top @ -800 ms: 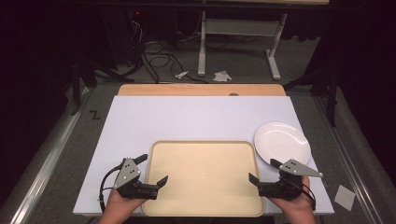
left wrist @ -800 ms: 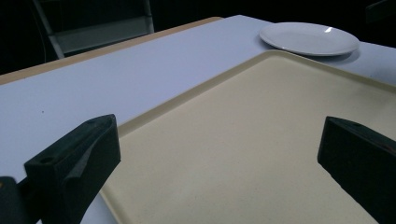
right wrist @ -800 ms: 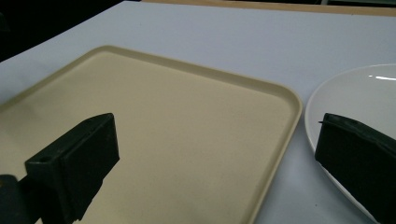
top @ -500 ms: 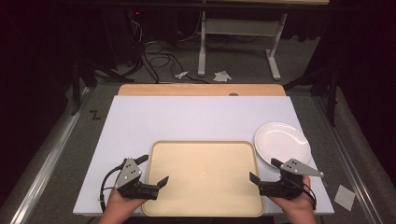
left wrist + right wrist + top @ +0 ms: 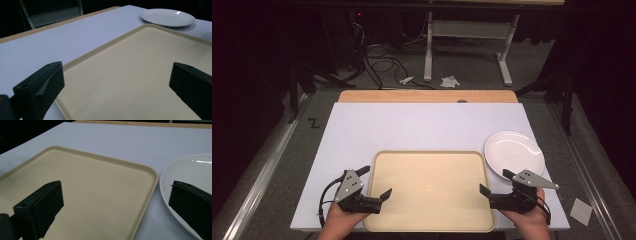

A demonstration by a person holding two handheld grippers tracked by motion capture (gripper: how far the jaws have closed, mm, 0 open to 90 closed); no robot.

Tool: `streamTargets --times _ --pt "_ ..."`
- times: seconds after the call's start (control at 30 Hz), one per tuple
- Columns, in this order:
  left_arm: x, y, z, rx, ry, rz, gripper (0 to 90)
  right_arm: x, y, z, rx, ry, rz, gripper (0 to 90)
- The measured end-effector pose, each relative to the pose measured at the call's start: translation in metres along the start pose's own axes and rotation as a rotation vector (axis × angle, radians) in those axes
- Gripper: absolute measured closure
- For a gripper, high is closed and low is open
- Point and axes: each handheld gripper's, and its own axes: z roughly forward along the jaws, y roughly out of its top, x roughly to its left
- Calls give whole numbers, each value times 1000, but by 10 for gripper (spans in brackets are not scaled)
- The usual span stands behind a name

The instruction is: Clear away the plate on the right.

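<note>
A beige tray lies bare on the white tabletop near the front edge, with a white plate just off its far right corner. My left gripper is open at the tray's left rim, one jaw over the table and the other over the tray. In the left gripper view, my left gripper faces across the tray toward the plate. My right gripper is open at the tray's right rim. In the right gripper view, my right gripper has one jaw over the tray and one over the plate. Neither gripper holds anything.
The white tabletop stretches bare behind the tray, with a wooden strip along its far edge. Beyond it, on the dark floor, are cables, a metal desk frame and paper scraps. A white scrap lies right of the table.
</note>
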Motion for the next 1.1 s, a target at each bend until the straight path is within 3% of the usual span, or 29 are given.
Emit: streamTargets --times 0.53,1.1 --pt "2 1 -1 0 5 -4 4 -7 0 -2 9 -34 -2 3" --pt "5 0 0 4 12 -20 8 -30 -4 -11 5 -97 59 3"
